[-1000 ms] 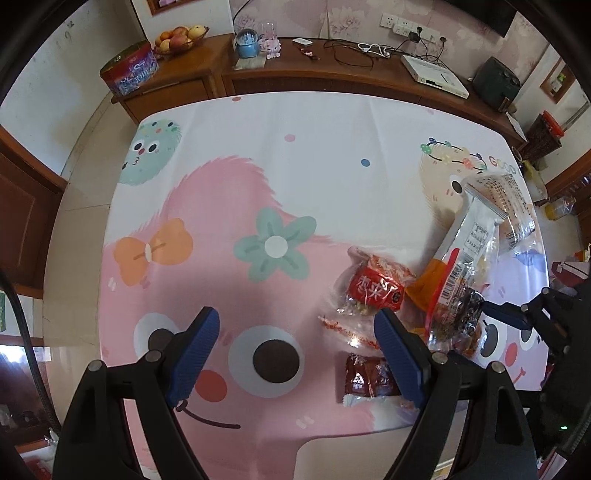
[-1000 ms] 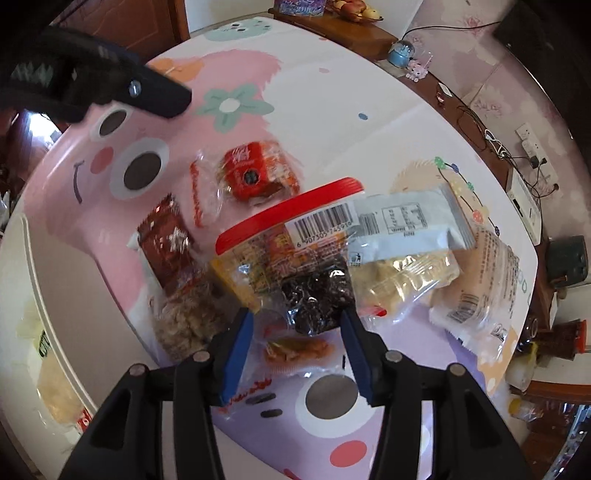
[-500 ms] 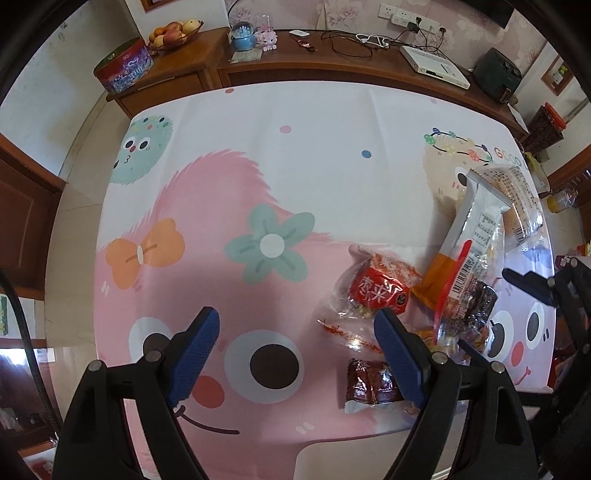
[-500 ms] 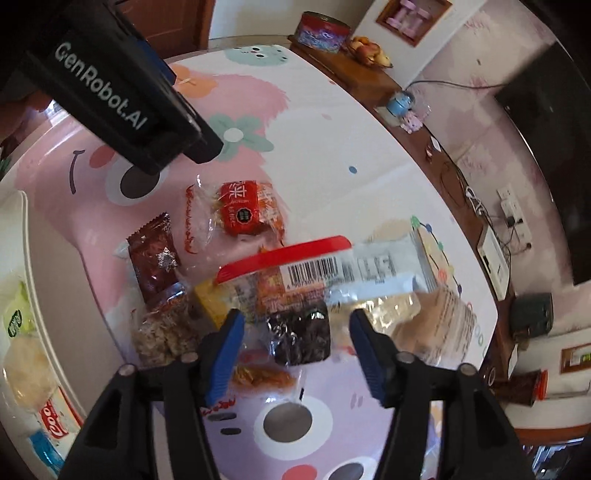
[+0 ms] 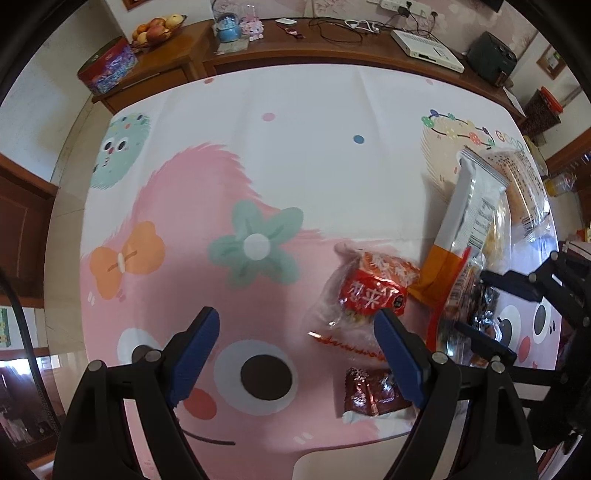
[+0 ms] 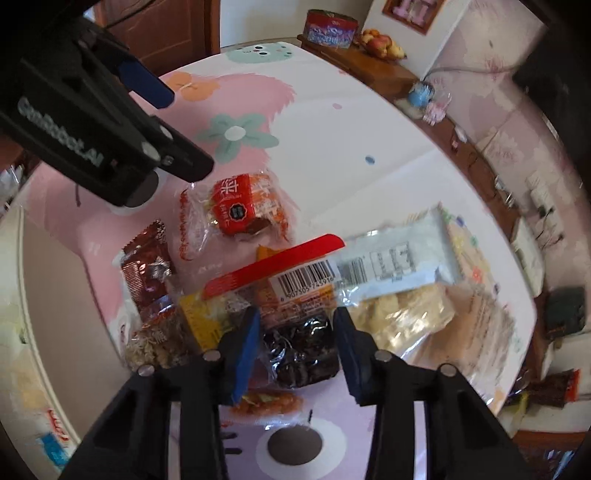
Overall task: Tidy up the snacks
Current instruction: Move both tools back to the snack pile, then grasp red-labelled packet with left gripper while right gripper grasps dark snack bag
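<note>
My right gripper (image 6: 295,321) is shut on a clear bag of dark dried fruit (image 6: 301,347) with a red top strip and barcode, held above the table. It also shows at the right of the left wrist view (image 5: 467,299). My left gripper (image 5: 295,328) is open and empty above the pink tablecloth (image 5: 221,166). On the cloth lie a red-labelled clear packet (image 5: 369,295), a brown wrapped bar (image 5: 373,395), a white and orange packet (image 5: 469,218) and a bag of yellow cakes (image 6: 402,314).
A wooden sideboard (image 5: 295,48) runs behind the table with a fruit bowl (image 5: 155,27), a red tin (image 5: 107,66) and a white box (image 5: 426,50). A white bin with packets (image 6: 22,369) stands at the table's near edge.
My right gripper has risen with the dried fruit bag, lifting it off the pile. My left gripper has stayed open and drifted slightly.
</note>
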The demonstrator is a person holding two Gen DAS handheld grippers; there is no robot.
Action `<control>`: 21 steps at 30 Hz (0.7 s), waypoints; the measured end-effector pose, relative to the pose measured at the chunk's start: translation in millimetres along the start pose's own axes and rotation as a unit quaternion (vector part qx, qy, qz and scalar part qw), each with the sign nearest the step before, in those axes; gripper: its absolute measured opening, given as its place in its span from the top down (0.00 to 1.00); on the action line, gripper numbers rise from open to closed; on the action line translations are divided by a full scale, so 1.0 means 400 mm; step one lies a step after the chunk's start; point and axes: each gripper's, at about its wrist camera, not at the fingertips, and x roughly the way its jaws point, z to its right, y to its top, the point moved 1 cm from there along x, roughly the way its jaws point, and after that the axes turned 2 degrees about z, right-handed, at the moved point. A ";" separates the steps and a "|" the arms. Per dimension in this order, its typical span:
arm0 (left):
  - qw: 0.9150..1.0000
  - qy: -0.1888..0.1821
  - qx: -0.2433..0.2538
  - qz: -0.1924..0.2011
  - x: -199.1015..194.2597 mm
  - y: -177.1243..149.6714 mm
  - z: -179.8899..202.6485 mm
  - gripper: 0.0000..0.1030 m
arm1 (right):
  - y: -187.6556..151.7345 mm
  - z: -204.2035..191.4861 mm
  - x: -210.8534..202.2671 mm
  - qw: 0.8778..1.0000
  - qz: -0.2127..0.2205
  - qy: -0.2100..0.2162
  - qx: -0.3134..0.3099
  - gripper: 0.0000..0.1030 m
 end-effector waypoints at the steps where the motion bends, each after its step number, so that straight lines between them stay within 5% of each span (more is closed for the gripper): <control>1: 1.000 -0.003 0.002 -0.004 0.006 0.004 0.006 0.18 | -0.005 0.011 0.001 1.000 -0.001 0.008 0.015 0.63; 4: 1.000 -0.011 0.007 -0.013 0.026 0.015 0.026 0.18 | -0.017 0.044 0.000 0.998 -0.001 0.025 0.057 0.70; 5: 1.000 -0.014 0.008 -0.016 0.032 0.019 0.033 0.18 | -0.023 0.063 -0.002 0.996 0.000 0.032 0.079 0.92; 7: 1.000 -0.019 0.010 -0.020 0.042 0.025 0.047 0.18 | -0.032 0.089 0.005 0.992 -0.012 0.049 0.113 1.00; 13: 0.999 -0.017 0.020 -0.036 0.085 0.044 0.089 0.18 | -0.080 0.119 0.023 0.988 -0.045 0.048 0.139 0.99; 15: 0.999 -0.017 0.018 -0.043 0.100 0.050 0.098 0.18 | -0.091 0.154 0.020 0.980 -0.056 0.071 0.180 0.96; 19: 0.998 -0.019 0.009 -0.057 0.122 0.059 0.108 0.37 | -0.109 0.213 0.006 0.964 -0.053 0.099 0.240 0.65; 21: 0.998 -0.008 0.017 -0.052 0.122 0.060 0.114 0.44 | -0.117 0.241 0.004 0.956 -0.057 0.106 0.269 0.58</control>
